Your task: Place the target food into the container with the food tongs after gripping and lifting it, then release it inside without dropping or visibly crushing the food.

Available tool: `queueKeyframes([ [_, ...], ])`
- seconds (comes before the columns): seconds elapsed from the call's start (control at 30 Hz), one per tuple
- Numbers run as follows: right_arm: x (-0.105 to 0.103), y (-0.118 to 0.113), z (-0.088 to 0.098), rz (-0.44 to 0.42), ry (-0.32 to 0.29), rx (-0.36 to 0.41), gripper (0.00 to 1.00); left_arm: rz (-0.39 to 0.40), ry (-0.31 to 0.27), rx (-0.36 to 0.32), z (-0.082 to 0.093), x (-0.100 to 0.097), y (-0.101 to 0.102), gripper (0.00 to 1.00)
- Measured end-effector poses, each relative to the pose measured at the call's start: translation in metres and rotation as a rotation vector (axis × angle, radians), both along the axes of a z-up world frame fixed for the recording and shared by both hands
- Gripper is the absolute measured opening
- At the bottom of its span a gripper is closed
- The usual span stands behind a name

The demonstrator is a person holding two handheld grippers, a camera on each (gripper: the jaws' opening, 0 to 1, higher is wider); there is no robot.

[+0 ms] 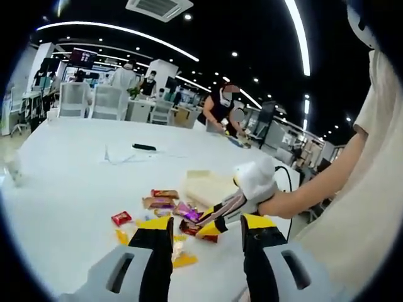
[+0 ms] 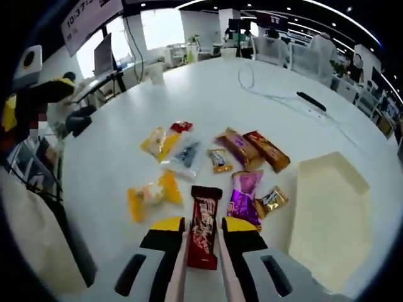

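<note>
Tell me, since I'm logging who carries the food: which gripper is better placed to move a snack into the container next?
Right. The right gripper has its jaws on either side of the dark red snack bar, with the cream container close beside it. The left gripper is open, holding nothing.

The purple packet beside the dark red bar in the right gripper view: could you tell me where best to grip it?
Grip the purple packet across its narrow width near the middle, from above. It lies flat, long axis pointing away from the right gripper; the dark red bar and gold packet crowd its sides, so keep the jaws narrow.
</note>
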State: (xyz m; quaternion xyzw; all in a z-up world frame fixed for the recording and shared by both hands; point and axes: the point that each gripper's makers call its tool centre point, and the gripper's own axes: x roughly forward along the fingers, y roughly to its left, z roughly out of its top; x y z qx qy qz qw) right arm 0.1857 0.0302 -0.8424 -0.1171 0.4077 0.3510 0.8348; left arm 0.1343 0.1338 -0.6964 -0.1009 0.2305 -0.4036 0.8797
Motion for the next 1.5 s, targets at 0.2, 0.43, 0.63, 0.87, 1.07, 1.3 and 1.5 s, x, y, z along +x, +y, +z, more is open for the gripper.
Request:
queueKeyframes([
  [0.2, -0.002, -0.003, 0.005, -0.008, -0.003, 0.008, 0.22, -0.025, 0.010, 0.011, -0.005, -0.004, -0.004, 0.44],
  [0.43, 0.000, -0.010, 0.022, -0.051, -0.029, 0.055, 0.23, -0.025, 0.015, 0.004, -0.005, -0.003, -0.006, 0.46],
  [0.63, 0.001, -0.012, 0.036, -0.062, -0.058, 0.076, 0.23, -0.024, 0.020, 0.005, -0.006, -0.003, -0.004, 0.46],
  [0.87, 0.015, -0.016, 0.060, -0.098, -0.110, 0.113, 0.23, -0.029, 0.024, 0.002, -0.006, -0.003, -0.005, 0.47],
  [1.07, 0.025, -0.024, 0.074, -0.167, -0.128, 0.159, 0.23, -0.027, 0.021, -0.004, -0.005, -0.003, -0.007, 0.47],
  [1.3, 0.029, -0.034, 0.081, -0.206, -0.137, 0.170, 0.23, -0.030, 0.018, -0.004, -0.005, -0.002, -0.008, 0.48],
  [1.5, 0.033, -0.044, 0.092, -0.232, -0.192, 0.156, 0.23, -0.031, 0.020, -0.011, -0.004, 0.000, -0.006, 0.48],
])
